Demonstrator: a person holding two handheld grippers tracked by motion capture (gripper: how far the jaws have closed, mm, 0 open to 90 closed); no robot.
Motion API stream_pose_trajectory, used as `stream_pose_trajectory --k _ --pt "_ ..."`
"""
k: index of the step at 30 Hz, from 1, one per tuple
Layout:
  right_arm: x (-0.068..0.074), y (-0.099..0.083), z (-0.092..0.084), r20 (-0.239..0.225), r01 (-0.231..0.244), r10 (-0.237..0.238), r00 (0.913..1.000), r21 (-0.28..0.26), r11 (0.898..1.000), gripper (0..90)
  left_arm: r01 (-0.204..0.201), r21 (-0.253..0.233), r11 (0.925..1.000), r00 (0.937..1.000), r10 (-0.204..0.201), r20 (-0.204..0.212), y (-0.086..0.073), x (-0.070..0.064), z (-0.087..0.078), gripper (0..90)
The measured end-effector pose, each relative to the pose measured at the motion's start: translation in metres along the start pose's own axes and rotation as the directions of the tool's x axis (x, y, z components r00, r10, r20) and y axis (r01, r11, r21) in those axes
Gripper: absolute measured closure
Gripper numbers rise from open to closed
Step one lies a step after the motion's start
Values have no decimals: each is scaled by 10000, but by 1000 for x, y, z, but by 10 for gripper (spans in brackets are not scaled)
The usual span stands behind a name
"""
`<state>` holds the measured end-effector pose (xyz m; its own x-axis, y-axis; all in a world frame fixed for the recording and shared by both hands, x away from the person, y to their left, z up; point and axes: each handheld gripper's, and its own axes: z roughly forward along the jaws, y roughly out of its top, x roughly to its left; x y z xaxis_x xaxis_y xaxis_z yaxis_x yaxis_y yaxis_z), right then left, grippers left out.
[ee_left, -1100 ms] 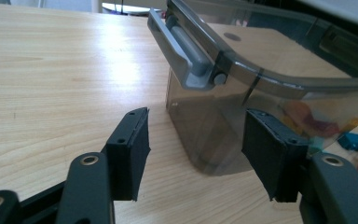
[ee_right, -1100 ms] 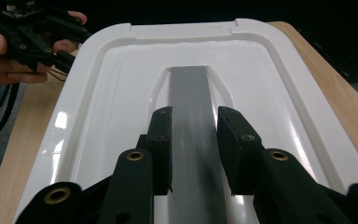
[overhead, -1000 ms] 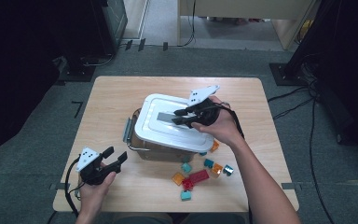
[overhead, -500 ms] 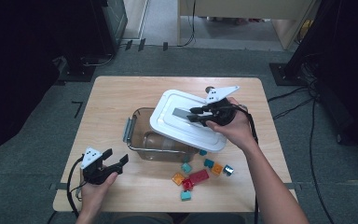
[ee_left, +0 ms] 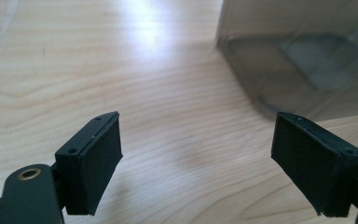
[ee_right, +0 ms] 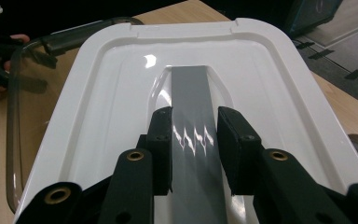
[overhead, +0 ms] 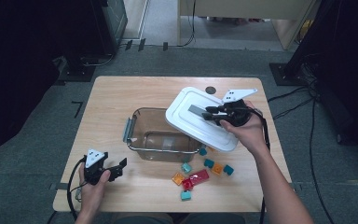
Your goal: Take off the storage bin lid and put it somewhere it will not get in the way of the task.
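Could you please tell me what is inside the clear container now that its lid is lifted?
The clear container looks empty: only its see-through bottom and the wood beneath show. The white lid, held by the right gripper, covers its right-hand corner, so that part stays hidden.

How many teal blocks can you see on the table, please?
5 teal blocks: one at the lid's edge, one before the box, two flanking an orange block, one nearest the front. The lid may hide more.
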<state>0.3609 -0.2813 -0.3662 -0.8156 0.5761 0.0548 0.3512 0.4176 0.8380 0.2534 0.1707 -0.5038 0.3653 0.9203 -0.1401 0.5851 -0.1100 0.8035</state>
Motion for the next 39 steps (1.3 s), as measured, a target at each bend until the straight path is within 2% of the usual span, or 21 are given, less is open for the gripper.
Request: stream_pose_trajectory --k 3,5,11,19,22,30,34,39 --pt "-4 -5 -4 205 -204 205 9996 -31 9998 686 64 384 9992 9996 -53 -287 -3 4 5 159" --pt "-7 -8 -7 351 -310 314 9989 -105 9995 686 90 420 9991 9995 -77 -300 -3 4 5 159" --pt "-15 -19 -15 815 -661 680 9943 -255 9975 686 -342 641 9974 9982 372 -466 -5 -1 9 160" --pt "-24 -29 -26 1321 -1065 1112 9850 -423 9934 686 -424 973 9944 9965 491 -676 -6 -4 13 163" --pt "-28 -32 -29 1504 -1202 1256 9806 -443 9918 686 -479 1085 9929 9943 578 -900 -6 -5 15 163" --pt "-39 -46 -36 2089 -1763 1866 9600 -671 9820 686 -763 1212 9897 9884 911 -1214 -7 -10 18 161" --pt "-45 -53 -38 2357 -1957 2080 9493 -748 9778 686 -748 1217 9897 9886 895 -1207 -7 -9 18 161" --pt "-53 -63 -39 2785 -2180 2340 9315 -876 9720 686 -747 1218 9897 9887 894 -1206 -7 -9 18 161"
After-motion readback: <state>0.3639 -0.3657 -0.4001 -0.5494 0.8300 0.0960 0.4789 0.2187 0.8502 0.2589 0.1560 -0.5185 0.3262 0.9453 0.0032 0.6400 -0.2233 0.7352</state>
